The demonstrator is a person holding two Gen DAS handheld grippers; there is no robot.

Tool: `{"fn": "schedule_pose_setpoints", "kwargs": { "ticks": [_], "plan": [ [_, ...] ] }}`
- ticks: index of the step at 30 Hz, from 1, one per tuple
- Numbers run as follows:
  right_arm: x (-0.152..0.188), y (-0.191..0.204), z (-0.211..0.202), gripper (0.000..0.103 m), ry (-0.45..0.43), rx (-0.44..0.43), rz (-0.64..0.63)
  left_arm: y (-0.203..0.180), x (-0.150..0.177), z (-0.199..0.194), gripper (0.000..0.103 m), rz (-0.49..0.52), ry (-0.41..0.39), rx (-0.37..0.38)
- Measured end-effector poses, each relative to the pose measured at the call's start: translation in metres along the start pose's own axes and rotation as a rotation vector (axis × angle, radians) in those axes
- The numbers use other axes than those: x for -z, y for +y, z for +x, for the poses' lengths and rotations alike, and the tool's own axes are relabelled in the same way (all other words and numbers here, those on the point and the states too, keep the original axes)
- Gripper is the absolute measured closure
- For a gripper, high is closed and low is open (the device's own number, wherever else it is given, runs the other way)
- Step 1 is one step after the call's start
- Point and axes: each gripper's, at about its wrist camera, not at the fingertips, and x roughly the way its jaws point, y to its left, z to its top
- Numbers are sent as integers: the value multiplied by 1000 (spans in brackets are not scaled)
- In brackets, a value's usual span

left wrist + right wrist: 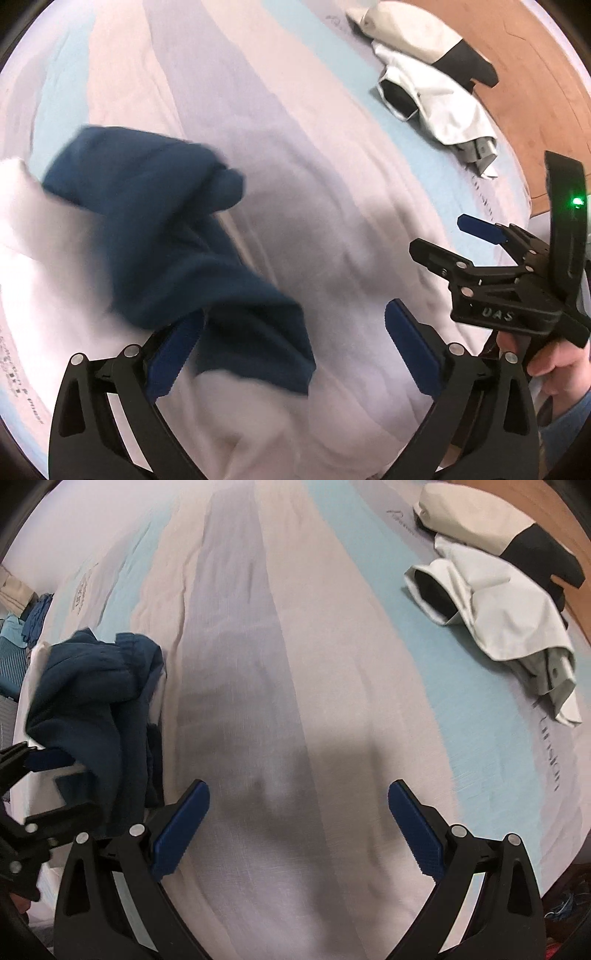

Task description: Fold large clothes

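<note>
A bed is covered by a sheet [295,664] striped lengthwise in pale pink, grey-lilac and light blue, with dark lettering printed near its edges. Brown wooden flooring [535,92] is seen beyond the far right edge.

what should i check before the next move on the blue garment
1. Left hand-held gripper open: ok, jaws wide.
2. Right hand-held gripper open and empty: ok.
3. Blue garment held: cannot tell; it drapes over the left finger, blurred.
4. Blue garment flat for folding: not ok, bunched.
5. Striped bedsheet has bare room in the middle: ok.
6. White and black jacket apart from the garment: ok, near the far edge.
</note>
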Motion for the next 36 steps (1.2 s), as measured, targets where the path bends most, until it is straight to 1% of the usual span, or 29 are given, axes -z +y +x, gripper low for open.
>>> {"fn": "schedule_pose_setpoints", "kwargs": {
  "ticks": [2,6,10,13,16,19,22,24,26,28,30,34,36],
  "plan": [
    [-3,1,-7,10,-7,2,-3,-2,-2,-9,6,-5,-15,-1],
    [-9,10,-16,10,-19,-1,-20,12,1,-31,6,-12,-40,-51],
    [-15,31,-27,10,-38,-19,-50,44,7,-48,6,-43,-57,-108],
    [-19,52,-34,10,-47,-41,-75,77,13,-59,6,-97,-60,-150],
    [-22,77,-38,10,-53,-65,-111,114,23,-72,6,-157,-69,-184],
    [-24,97,-37,10,-46,-87,-141,138,32,-79,6,-176,-63,-204],
    [-28,119,-35,10,-34,-126,-168,170,43,-84,6,-227,-46,-170],
    [-30,136,-33,9,-24,-147,-194,184,48,-84,6,-241,-40,-145],
    [-32,150,-28,9,-12,-166,-219,197,54,-84,6,-238,-34,-128],
    [-35,164,-17,9,25,-188,-235,209,59,-81,6,-238,-27,-87],
    [-38,170,-5,9,59,-210,-233,222,63,-76,6,-258,-21,-33],
    [-46,176,21,9,134,-224,-233,248,71,-59,6,-291,4,4],
    [-48,176,31,9,159,-248,-226,253,74,-51,6,-295,5,38]
  ]
}}
